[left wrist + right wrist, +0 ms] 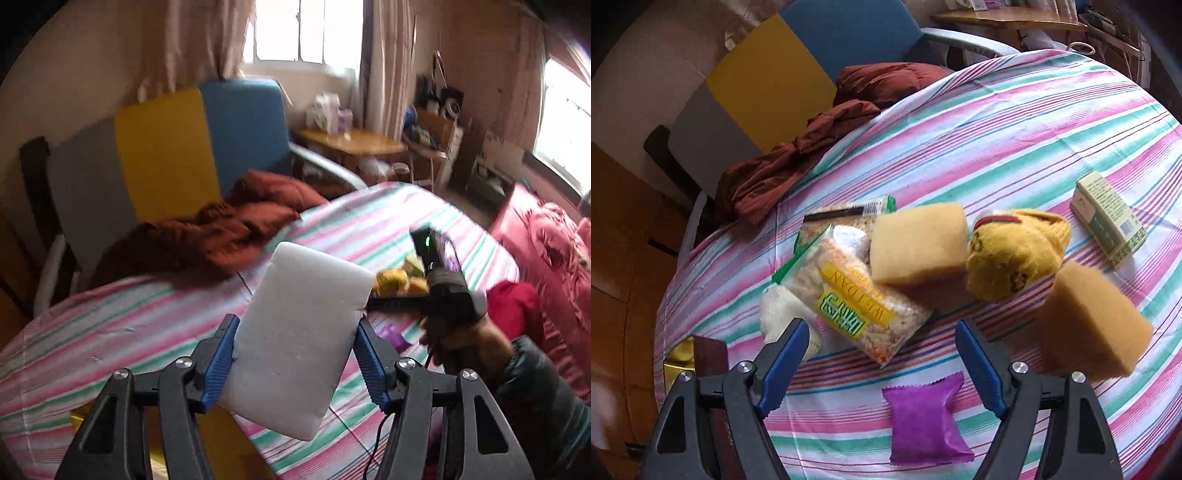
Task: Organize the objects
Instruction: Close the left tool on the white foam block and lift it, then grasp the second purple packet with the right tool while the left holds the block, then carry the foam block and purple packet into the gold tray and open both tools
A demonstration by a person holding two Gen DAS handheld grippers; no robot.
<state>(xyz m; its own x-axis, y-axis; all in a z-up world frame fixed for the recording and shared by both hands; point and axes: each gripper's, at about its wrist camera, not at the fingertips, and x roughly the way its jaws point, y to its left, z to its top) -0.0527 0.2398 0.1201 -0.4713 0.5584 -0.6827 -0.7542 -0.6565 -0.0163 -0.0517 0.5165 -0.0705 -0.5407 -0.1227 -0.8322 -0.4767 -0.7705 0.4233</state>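
Observation:
My left gripper (pixel 295 328) is shut on a white foam block (pixel 299 339) and holds it tilted above the striped tablecloth (pixel 110 332). My right gripper (pixel 882 332) is open and empty above the table. Ahead of it lie a snack bag (pixel 849 299), a tan sponge (pixel 918 243), yellow socks (pixel 1015 254), a second tan sponge (pixel 1093 321) and a purple sachet (pixel 923 421). A green and white box (pixel 1108 218) lies at the far right. The right gripper's body (pixel 443 273) shows in the left wrist view, held in a hand.
A red-brown cloth (pixel 798 155) lies on a chair with yellow and blue panels (pixel 768 77) at the table's far left edge. White socks (pixel 779 314) lie by the snack bag. A wooden desk (pixel 351 144) stands by the window. Pink bedding (pixel 546 243) is at right.

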